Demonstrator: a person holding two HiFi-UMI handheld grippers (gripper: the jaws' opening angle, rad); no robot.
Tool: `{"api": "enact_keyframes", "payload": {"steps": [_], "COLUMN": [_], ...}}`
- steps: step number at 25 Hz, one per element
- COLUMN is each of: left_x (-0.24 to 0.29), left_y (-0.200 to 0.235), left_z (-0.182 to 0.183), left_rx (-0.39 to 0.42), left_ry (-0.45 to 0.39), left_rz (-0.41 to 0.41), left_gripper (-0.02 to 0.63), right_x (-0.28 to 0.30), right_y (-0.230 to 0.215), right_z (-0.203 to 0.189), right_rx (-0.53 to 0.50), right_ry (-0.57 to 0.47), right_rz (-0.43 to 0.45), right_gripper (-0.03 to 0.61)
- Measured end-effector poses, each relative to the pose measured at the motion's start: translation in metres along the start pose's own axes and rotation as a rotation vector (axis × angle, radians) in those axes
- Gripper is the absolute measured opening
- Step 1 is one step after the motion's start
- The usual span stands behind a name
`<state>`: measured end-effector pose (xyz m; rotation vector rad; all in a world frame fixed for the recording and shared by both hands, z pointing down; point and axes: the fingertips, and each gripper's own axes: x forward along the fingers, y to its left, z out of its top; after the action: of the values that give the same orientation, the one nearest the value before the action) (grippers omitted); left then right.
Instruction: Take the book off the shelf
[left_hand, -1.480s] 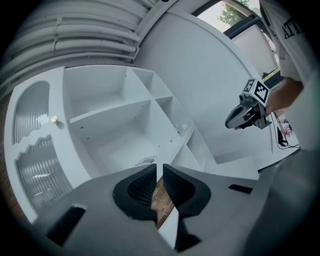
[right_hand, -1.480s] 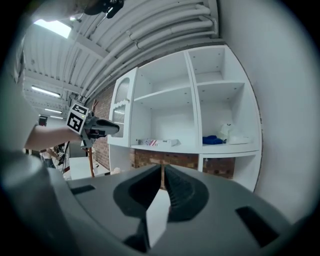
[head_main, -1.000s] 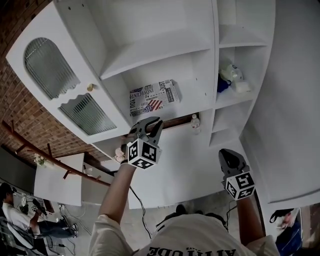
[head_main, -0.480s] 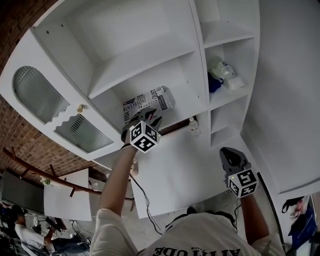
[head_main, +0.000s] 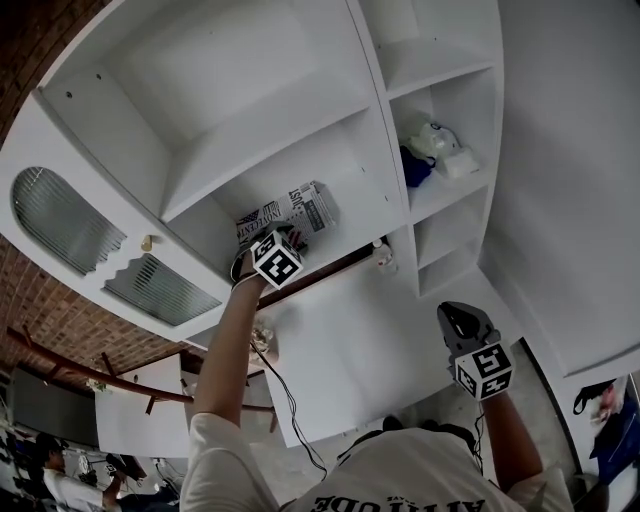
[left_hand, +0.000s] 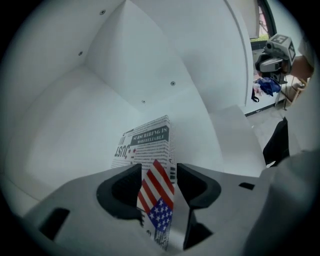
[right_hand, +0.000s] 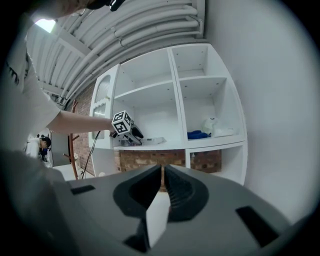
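The book (head_main: 292, 207) lies flat on the shelf (head_main: 365, 215) in the cabinet's wide left bay. Its near end stands between the jaws of the left gripper (head_main: 293, 239), which are opening and clear of its covers. Lower right, well apart, the right gripper (head_main: 457, 314) has its jaws together on nothing.

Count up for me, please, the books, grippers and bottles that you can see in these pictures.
Books: 1, the book lying on the shelf.
Grippers: 2, the left gripper with its jaws opening around the book, and the right gripper, shut and held low.
Bottles: 1, a small bottle below that shelf.
Total: 4.
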<state>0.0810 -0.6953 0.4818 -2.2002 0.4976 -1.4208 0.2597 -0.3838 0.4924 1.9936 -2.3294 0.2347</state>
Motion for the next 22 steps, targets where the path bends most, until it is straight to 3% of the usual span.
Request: {"api": "enact_keyframes", "payload": {"steps": [13, 22], "left_x": [-0.008, -0.032], "left_y": [-0.013, -0.038], "left_z": [-0.004, 0.005], "left_rx": [-0.056, -0.125], "left_ry": [0.046, -0.038], "left_rz": [-0.104, -0.146], "left_gripper": [0.204, 0.204], "right_x": [0.005, 0.003], "right_y": [0.007, 0.017], "right_z": [-0.01, -0.01], "right_rx": [0.004, -0.006], "right_ry": [0.024, 0.024], "right_rz": [0.02, 0.052], "right_gripper": [0.038, 0.038]}}
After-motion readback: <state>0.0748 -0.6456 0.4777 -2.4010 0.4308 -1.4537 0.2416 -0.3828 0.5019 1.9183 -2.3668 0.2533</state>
